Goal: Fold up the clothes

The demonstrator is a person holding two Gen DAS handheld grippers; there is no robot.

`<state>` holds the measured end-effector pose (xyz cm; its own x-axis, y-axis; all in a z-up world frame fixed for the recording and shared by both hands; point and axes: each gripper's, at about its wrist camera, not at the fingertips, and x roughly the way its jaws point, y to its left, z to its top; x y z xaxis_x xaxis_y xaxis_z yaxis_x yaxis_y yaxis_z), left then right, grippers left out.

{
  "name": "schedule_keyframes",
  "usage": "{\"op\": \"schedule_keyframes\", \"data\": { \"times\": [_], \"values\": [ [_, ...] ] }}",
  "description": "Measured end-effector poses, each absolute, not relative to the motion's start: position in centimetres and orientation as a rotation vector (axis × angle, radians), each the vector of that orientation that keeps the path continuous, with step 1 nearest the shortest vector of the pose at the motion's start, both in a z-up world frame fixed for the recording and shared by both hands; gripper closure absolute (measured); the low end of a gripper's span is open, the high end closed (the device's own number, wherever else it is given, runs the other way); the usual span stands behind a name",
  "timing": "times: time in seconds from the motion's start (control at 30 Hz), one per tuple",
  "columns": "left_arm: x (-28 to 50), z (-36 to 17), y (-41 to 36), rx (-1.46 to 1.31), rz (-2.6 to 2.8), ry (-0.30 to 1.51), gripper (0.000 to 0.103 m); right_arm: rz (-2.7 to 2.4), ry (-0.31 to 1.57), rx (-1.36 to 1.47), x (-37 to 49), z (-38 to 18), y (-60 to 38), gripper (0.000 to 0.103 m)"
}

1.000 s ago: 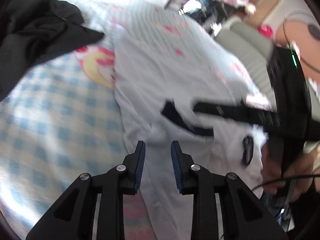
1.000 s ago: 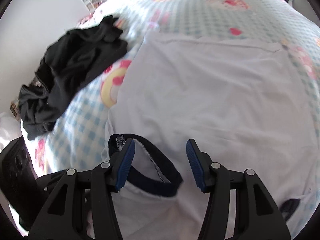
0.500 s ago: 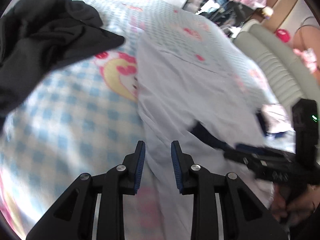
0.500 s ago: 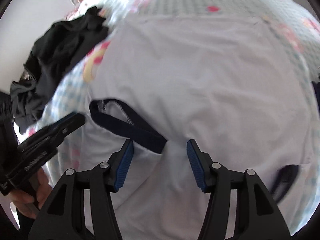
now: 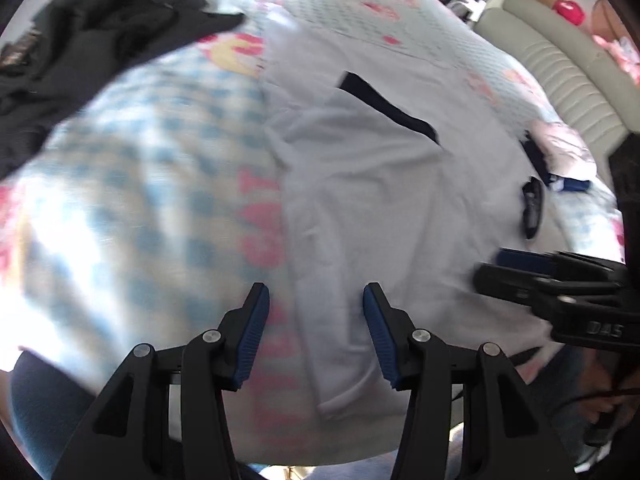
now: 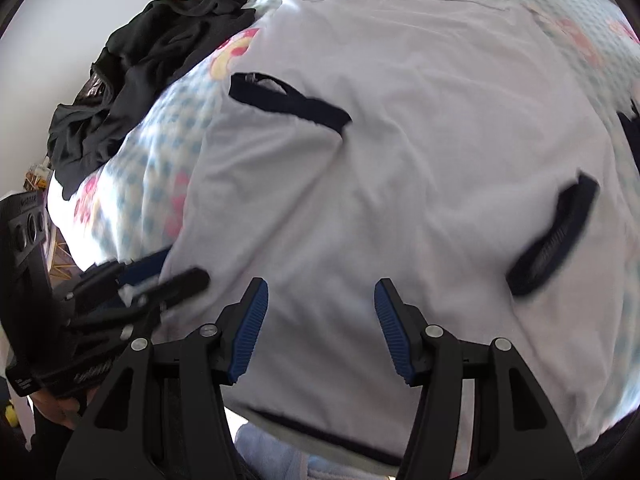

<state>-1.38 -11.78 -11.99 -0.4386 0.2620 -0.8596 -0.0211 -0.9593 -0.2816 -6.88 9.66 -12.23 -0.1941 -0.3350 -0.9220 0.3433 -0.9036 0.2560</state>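
Note:
A white T-shirt (image 5: 380, 200) (image 6: 400, 140) lies flat on the bed. Both sleeves are folded inward, so the navy cuffs (image 6: 288, 100) (image 6: 552, 236) rest on its body. My left gripper (image 5: 315, 300) hovers over the shirt's left edge near the bed's front; its jaws are opening and the pads press on nothing. My right gripper (image 6: 322, 292) stands open above the shirt's near part, with only flat cloth below it. Each gripper shows in the other's view: the right gripper (image 5: 520, 276) and the left gripper (image 6: 160, 284).
A heap of black clothes (image 5: 80, 52) (image 6: 152, 64) lies at the far left on the blue-checked sheet (image 5: 140, 200). A padded beige headboard (image 5: 560, 72) runs along the right. The shirt's navy-trimmed edge (image 6: 320, 428) hangs at the bed's front, by the person's blue trousers.
Both grippers have drawn back toward the bed's near edge, so the cuffs now lie farther ahead. The left jaws have spread wider. The right jaws keep the same gap.

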Motion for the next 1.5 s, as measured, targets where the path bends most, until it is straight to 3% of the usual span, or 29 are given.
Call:
{"op": "schedule_keyframes", "data": {
  "times": [0.1, 0.47, 0.63, 0.83, 1.17, 1.33, 1.5],
  "values": [
    [-0.6, -11.4, -12.0, -1.505, 2.474, -0.405, 0.052, -2.193, -0.004, 1.621, -6.0, -11.2, 11.4, 0.046],
    [0.0, -12.0, -11.9, -1.675, 2.595, -0.278, 0.058, -2.242, -0.113, 1.671, -4.2, -12.2, 16.5, 0.046],
    [1.0, -11.5, -13.1, -1.577, 2.529, -0.495, 0.056, -2.277, -0.134, 1.658, -3.2, -11.8, 18.1, 0.046],
    [0.9, -12.8, -11.9, -1.735, 2.557, -0.358, 0.057, -2.359, -0.211, 1.639, -2.6, -10.9, 20.9, 0.046],
    [1.5, -13.4, -14.1, -1.627, 2.494, -0.657, 0.056, -2.553, -0.402, 1.519, -2.1, -9.1, 27.4, 0.044],
    [2.2, -13.0, -13.3, -1.740, 2.543, -0.495, 0.056, -2.566, -0.339, 1.737, -3.0, -12.6, 29.1, 0.044],
    [2.6, -11.3, -13.1, -1.566, 2.565, -0.542, 0.054, -2.568, -0.332, 1.752, -2.5, -13.0, 29.9, 0.045]
  ]
}}
